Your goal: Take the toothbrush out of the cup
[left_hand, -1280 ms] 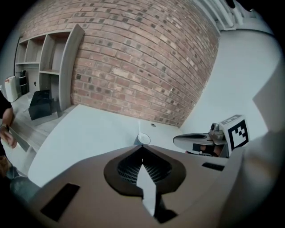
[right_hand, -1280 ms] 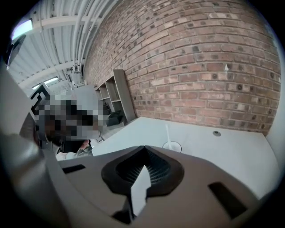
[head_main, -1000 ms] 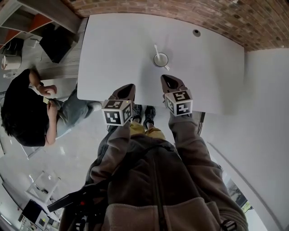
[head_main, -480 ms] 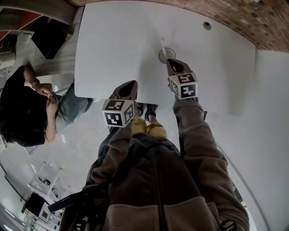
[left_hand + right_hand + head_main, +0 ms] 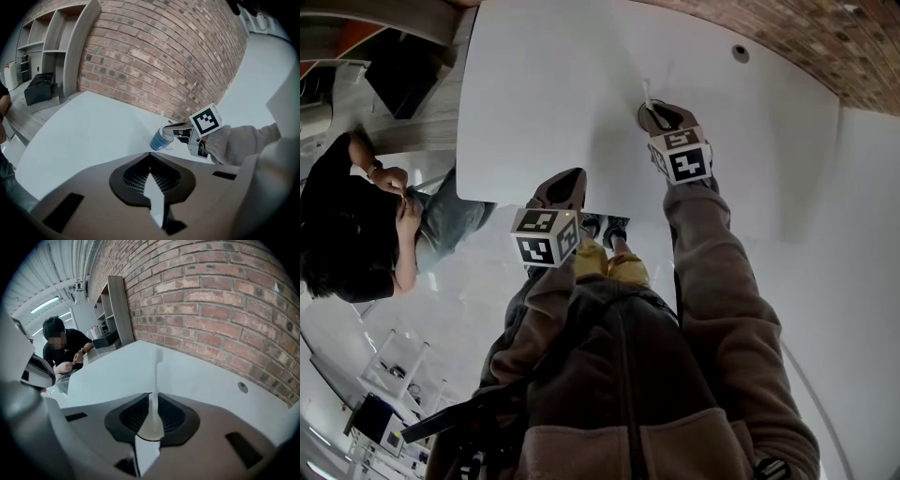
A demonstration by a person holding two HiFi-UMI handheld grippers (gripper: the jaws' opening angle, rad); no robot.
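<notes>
A blue cup (image 5: 161, 140) with a white inside stands on the white table (image 5: 534, 94), toward the brick wall. A white toothbrush (image 5: 156, 376) rises upright out of it, head up; its head (image 5: 647, 92) also shows in the head view. My right gripper (image 5: 661, 117) hangs right over the cup (image 5: 643, 116), and its jaws are shut on the toothbrush handle (image 5: 153, 404). From the left gripper view, the right gripper (image 5: 176, 127) sits on top of the cup rim. My left gripper (image 5: 562, 183) is shut and holds nothing at the table's near edge.
A brick wall (image 5: 154, 56) runs behind the table. A cable hole (image 5: 740, 53) is in the far right of the tabletop. A person (image 5: 347, 225) sits off the table's left end. Shelves (image 5: 47, 70) stand to the left.
My right gripper moved forward from the near edge to the cup and closed on the toothbrush. The left gripper stayed at the table's near edge.
</notes>
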